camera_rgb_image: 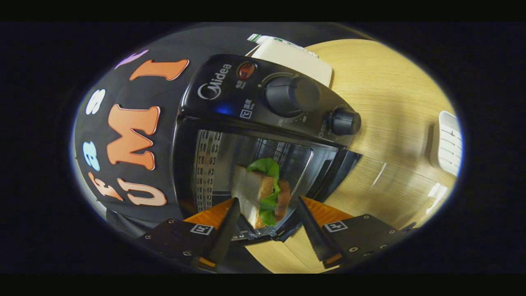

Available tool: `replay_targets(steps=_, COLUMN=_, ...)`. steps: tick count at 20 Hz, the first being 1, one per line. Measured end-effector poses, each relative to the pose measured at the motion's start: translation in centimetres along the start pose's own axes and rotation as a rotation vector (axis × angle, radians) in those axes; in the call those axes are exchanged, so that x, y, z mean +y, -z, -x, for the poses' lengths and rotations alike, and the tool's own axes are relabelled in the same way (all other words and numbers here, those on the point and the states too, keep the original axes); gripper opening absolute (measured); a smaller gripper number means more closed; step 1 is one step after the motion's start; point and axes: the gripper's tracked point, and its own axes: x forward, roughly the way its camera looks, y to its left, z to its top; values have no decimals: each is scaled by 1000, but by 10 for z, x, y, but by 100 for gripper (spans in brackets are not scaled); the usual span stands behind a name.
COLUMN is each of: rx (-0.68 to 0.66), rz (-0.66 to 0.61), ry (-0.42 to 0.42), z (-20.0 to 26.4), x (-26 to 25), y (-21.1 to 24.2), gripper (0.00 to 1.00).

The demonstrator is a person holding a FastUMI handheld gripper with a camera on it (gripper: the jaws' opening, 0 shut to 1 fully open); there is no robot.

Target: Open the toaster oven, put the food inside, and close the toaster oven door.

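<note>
Oven: black toaster oven (246,102) with two round control knobs, standing on the light wood-grain tabletop (390,123); the view is tilted.
Door: glass oven door (328,172) stands swung open beside the cavity.
Food: sandwich of pale bread, green lettuce and a reddish filling (261,193), resting inside the metal-walled cavity, just ahead of the fingers and in line with the gap between them.
Gripper: gripper (267,207) has its fingers spread apart; neither one presses on the sandwich, which sits free.
Progress: opening appears done and the food appears placed; judged from this layout, closing the door is the step left.
Next move: likely back the fingers clear of the cavity, then push the door shut.
Writing: the brand "Midea" is printed on the control panel beside a red indicator lamp (245,70); the smaller panel markings are too small to read.
Other items: a white ridged object (448,142) and a cream flat object (296,59) lie on the tabletop.
</note>
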Motion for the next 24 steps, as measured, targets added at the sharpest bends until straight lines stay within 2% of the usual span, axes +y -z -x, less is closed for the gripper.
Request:
replay_targets(steps=1, rx=3, rz=11, ry=8, z=4, x=-2, y=0, gripper=88)
replay_targets(steps=2, rx=5, rz=26, ry=17, z=10, x=-4, y=1, gripper=90)
replay_targets(steps=9, rx=67, rz=203, ry=2, z=72, x=-3, y=29, gripper=93)
replay_targets(steps=12, rx=77, rz=392, ry=31, z=99, x=-9, y=44, gripper=93)
replay_targets(steps=16, rx=79, rz=659, ry=86, z=125, x=-22, y=57, gripper=98)
replay_targets(steps=24, rx=104, rz=1061, ry=219, z=140, x=-78, y=97, gripper=98)
